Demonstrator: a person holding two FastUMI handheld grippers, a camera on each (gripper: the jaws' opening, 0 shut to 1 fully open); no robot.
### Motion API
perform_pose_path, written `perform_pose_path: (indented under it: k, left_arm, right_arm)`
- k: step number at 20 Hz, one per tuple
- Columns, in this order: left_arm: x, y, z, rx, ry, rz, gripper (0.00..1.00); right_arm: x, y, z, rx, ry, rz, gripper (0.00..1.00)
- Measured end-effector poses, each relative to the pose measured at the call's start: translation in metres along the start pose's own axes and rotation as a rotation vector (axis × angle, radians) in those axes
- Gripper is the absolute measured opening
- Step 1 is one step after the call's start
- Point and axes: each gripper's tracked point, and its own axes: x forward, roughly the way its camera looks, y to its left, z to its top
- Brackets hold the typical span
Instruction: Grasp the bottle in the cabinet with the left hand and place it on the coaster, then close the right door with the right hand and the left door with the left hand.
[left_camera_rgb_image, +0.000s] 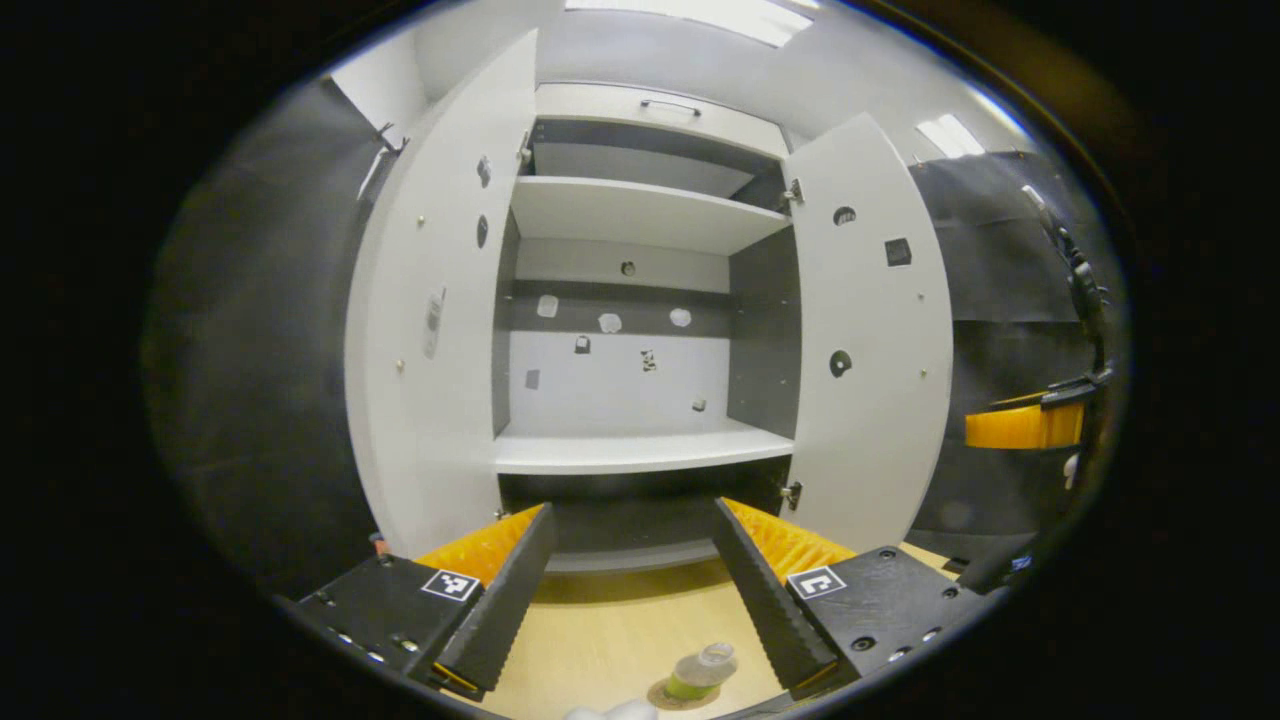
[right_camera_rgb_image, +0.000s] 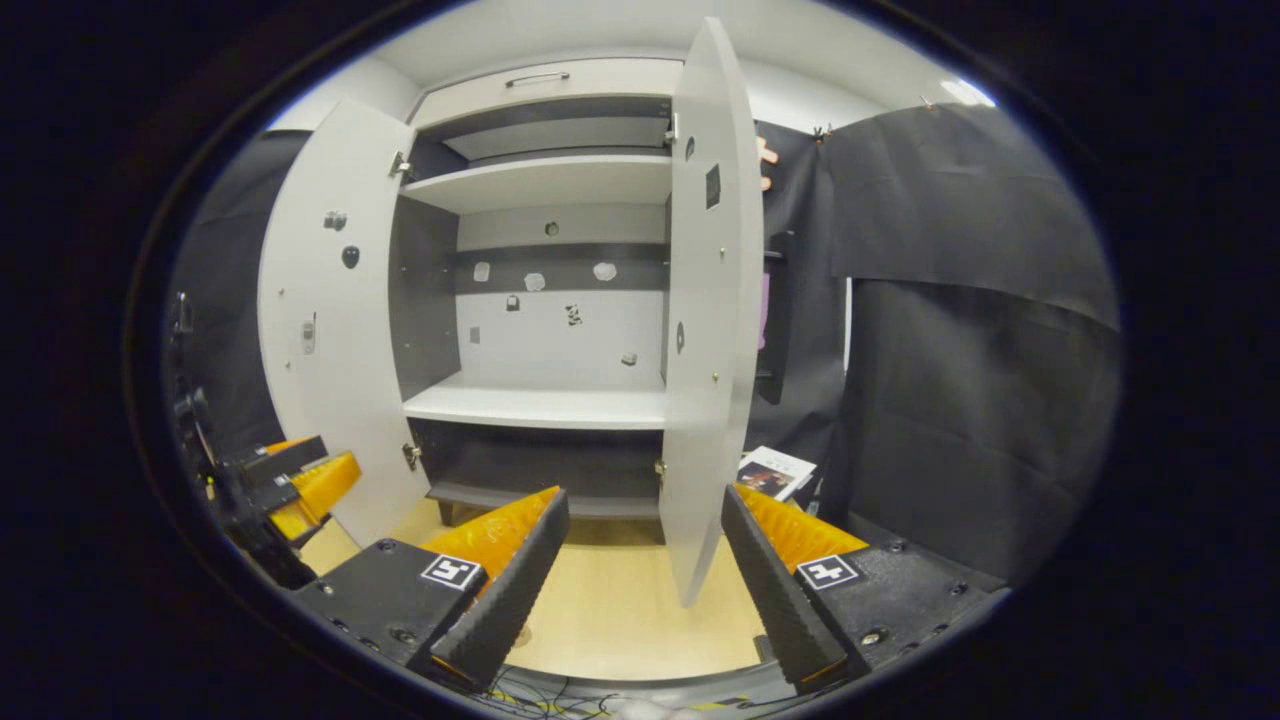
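A pale wooden tabletop (left_camera_rgb_image: 620, 620) runs from under both grippers to the foot of a tall white cabinet with a dark grey interior (left_camera_rgb_image: 620, 400). Black cloth hangs on both sides of the cabinet, and bright ceiling panels show above it in the left gripper view.

The cabinet has two doors, both open. In the left gripper view the left white door (left_camera_rgb_image: 430, 330) and the right white door (left_camera_rgb_image: 870, 340) are swung out to either side. In the right gripper view the right door (right_camera_rgb_image: 705, 300) is seen nearly edge-on, its lower corner hanging between the right gripper's two fingers without touching either. Two white shelves show inside, an upper one (left_camera_rgb_image: 640, 210) and a lower one (left_camera_rgb_image: 640, 450), and a drawer front with one dark handle (left_camera_rgb_image: 670, 105) sits above them.

There is one small clear plastic bottle holding green liquid (left_camera_rgb_image: 702, 670). It stands on one round brown coaster (left_camera_rgb_image: 685, 692) on the tabletop, close in front of the left gripper (left_camera_rgb_image: 640, 590) and just beside its right finger.

The left gripper, black with orange ribbed backing, has its jaws spread wide with nothing between them. The right gripper (right_camera_rgb_image: 645, 580) is likewise spread wide and holds nothing. It shows farther off in the left gripper view at the right edge (left_camera_rgb_image: 1030, 420).
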Motion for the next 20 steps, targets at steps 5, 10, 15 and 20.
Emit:
perform_pose_path:
  k: [5,10,15,20]
  left_arm:
    - [-0.027,0.003,0.016,0.039,0.014,0.107,1.0]
    - [-0.033,-0.028,0.032,-0.004,0.003,0.16,0.96]
    - [-0.032,-0.047,0.055,0.025,-0.019,0.254,1.0]
    - [-0.043,-0.06,0.07,0.049,-0.034,0.324,0.96]
  right_arm:
    - [0.022,-0.045,0.006,0.008,-0.031,0.018,1.0]
    - [0.044,-0.113,0.035,0.045,-0.063,0.051,1.0]
    - [0.073,-0.183,0.075,0.05,-0.105,0.078,0.99]
    - [0.109,-0.19,0.109,0.071,-0.117,0.187,1.0]
